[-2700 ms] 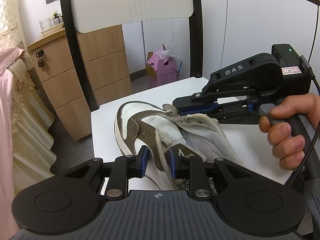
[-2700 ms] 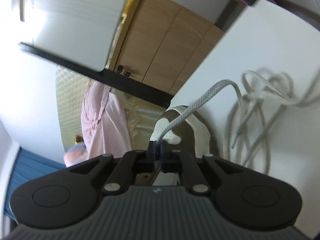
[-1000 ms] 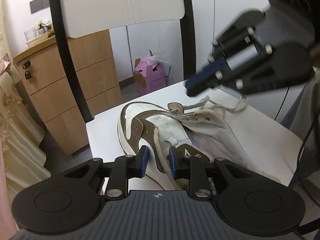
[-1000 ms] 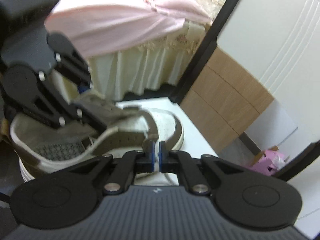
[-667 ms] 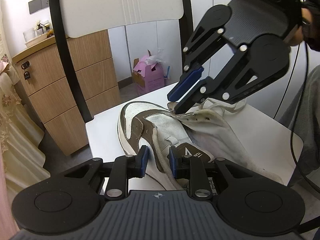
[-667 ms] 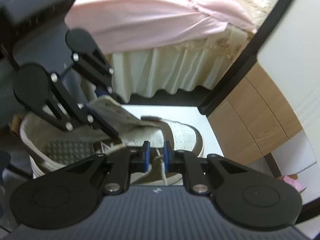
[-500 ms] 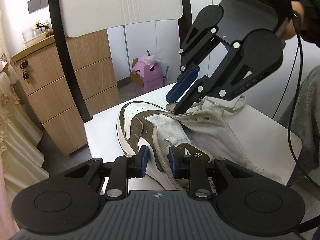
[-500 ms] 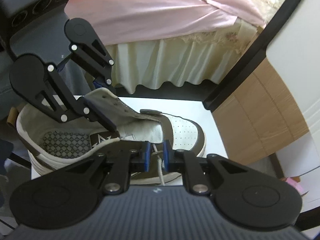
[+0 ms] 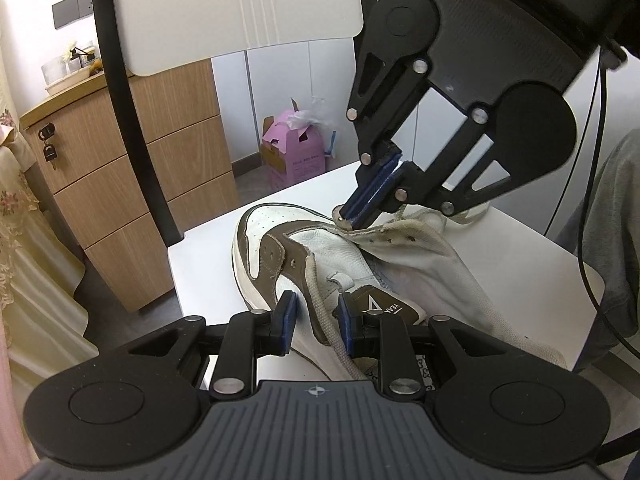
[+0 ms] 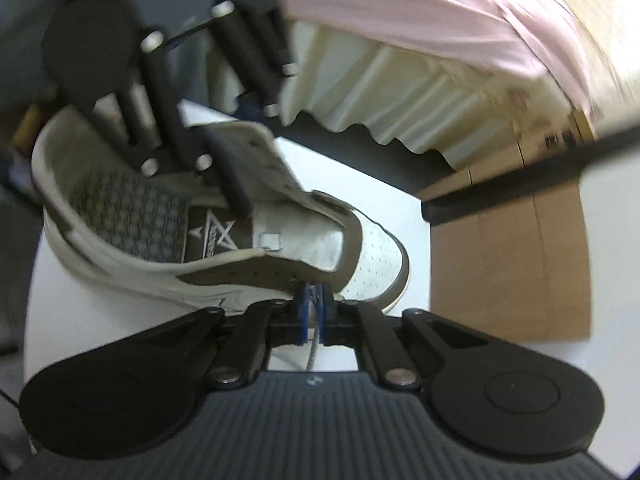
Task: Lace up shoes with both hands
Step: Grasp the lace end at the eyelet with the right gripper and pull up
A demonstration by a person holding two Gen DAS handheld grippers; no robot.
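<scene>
Left wrist view looks down over a white surface [image 9: 532,248] with rounded corners, on which a white and brown shoe [image 9: 280,248] lies with its toe pointing away toward the room. The left hand-held gripper [image 9: 316,318] stands partly open at the shoe's near side, its blue pads astride the brown eyelet flap and a grey lace [image 9: 324,312] that runs down between them; whether the pads press on either cannot be told. The right hand-held gripper [image 9: 362,208] comes in from above right, its blue pads closed together at the shoe's far eyelet edge, just where the lace emerges. In the right wrist view (blurred) the right hand-held gripper [image 10: 314,312] has its pads pinched on a thin strand of lace [image 10: 313,350] beside the shoe's [image 10: 280,248] brown side panel, and the left hand-held gripper's black linkage [image 10: 168,120] reaches into the shoe's open collar. Around the surface, a black frame carrying a white panel [image 9: 240,0] rises behind it, a wooden drawer unit [image 9: 120,176] with keys in its lock stands to the left with a tray of jars on top, and a pink carton [image 9: 294,152] sits on the floor against white cupboard doors. A bed with a cream valance [image 10: 400,92] and pink cover [image 10: 420,8] lies on the other side of the surface. A grey sleeve [image 9: 616,220] and a black cable [image 9: 592,160] show at the right edge.
</scene>
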